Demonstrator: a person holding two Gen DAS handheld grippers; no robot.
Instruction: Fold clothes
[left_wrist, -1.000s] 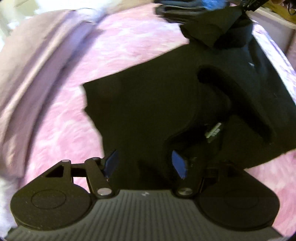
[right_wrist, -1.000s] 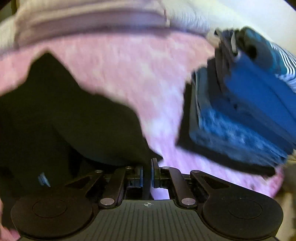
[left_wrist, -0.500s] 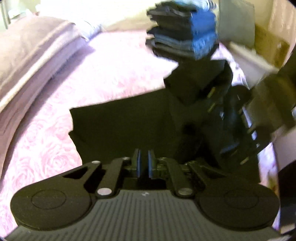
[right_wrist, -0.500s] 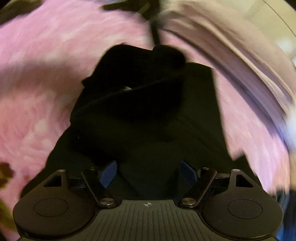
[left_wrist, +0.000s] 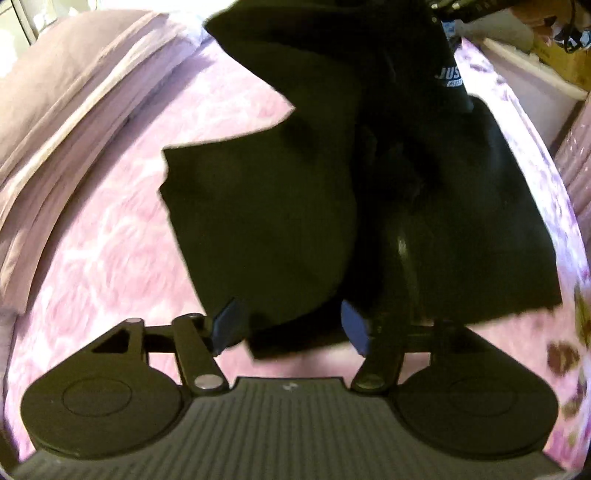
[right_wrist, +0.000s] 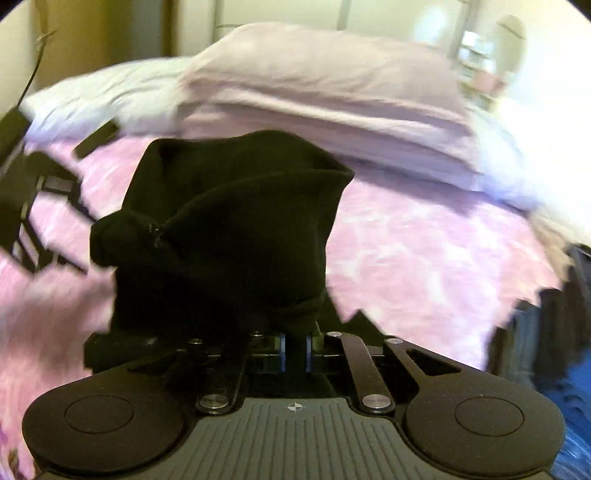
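Right tongs (right_wrist: 294, 350) pinch a bunched corner of the black garment (left_wrist: 280, 206), lifted above the pink bedspread (left_wrist: 92, 251). Left tongs (left_wrist: 288, 325) are opening, cloth between but unpressed. Risks: thick bunch slipping, fold collapsing. Open bedspread lies left; pillows (right_wrist: 325, 96) behind and the blue folded stack (right_wrist: 569, 369) crowd the right.

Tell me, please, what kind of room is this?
Most likely a bedroom: a black garment is being folded on a bed with a pink rose-patterned bedspread, a lilac pillow lies at its head, and blue folded clothes are stacked beside.
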